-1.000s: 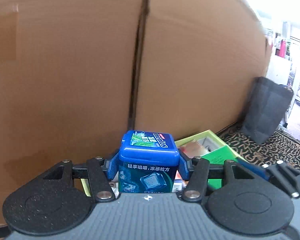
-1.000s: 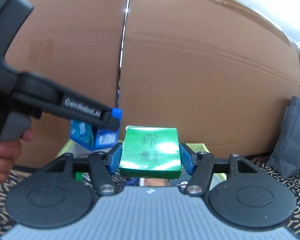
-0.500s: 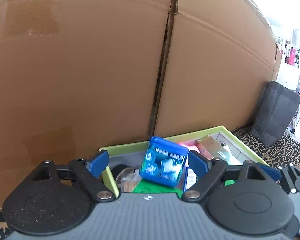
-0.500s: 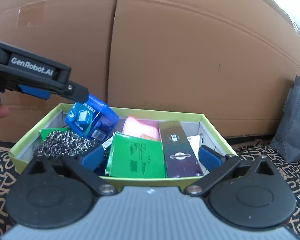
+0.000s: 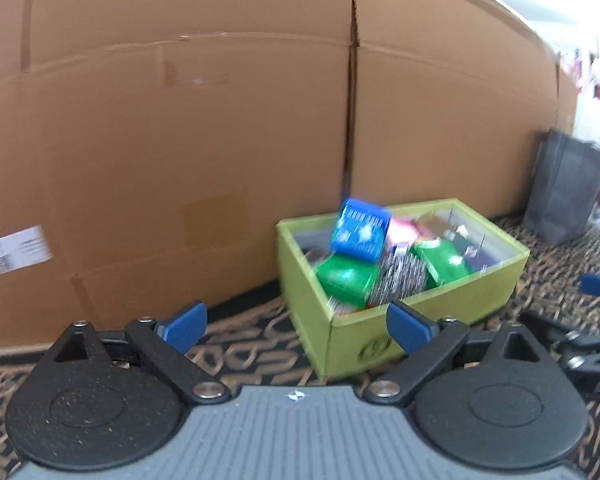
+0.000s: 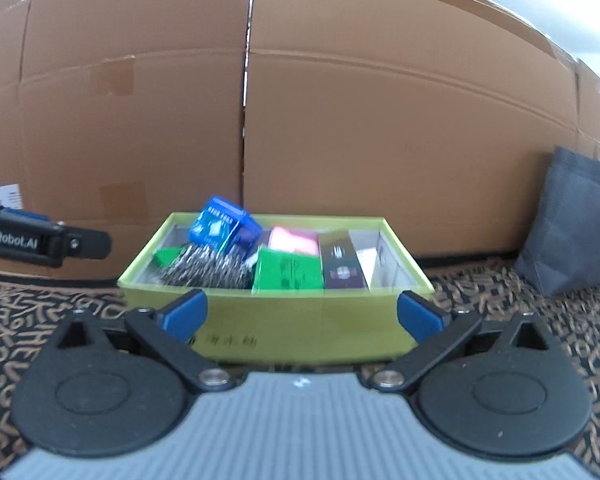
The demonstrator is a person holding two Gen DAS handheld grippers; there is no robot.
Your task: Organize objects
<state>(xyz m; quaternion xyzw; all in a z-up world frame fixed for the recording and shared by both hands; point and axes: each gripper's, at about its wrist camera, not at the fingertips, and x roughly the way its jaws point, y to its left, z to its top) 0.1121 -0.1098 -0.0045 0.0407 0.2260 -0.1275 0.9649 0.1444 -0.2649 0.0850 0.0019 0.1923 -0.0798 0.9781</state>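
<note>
A yellow-green box (image 6: 300, 322) stands on the patterned carpet against big cardboard cartons; it also shows in the left wrist view (image 5: 452, 304). In it lie a blue mint tub (image 6: 223, 225) tilted on a steel scourer (image 6: 204, 268), a green box (image 6: 290, 270), a pink item (image 6: 294, 240) and a dark purple pack (image 6: 338, 260). The tub (image 5: 360, 232) and a green box (image 5: 440, 258) show in the left wrist view too. My left gripper (image 5: 296, 326) is open and empty, left of the box. My right gripper (image 6: 300, 314) is open and empty, in front of it.
Tall cardboard cartons (image 6: 340, 112) form a wall right behind the box. A dark grey bag (image 6: 576, 220) leans against them at the right. The patterned carpet (image 6: 540, 300) lies around the box. The left gripper's arm (image 6: 40, 240) reaches in at the left.
Both grippers opened and let go: the blue tub and the green box now lie in the yellow-green box. Both grippers have since pulled back away from it.
</note>
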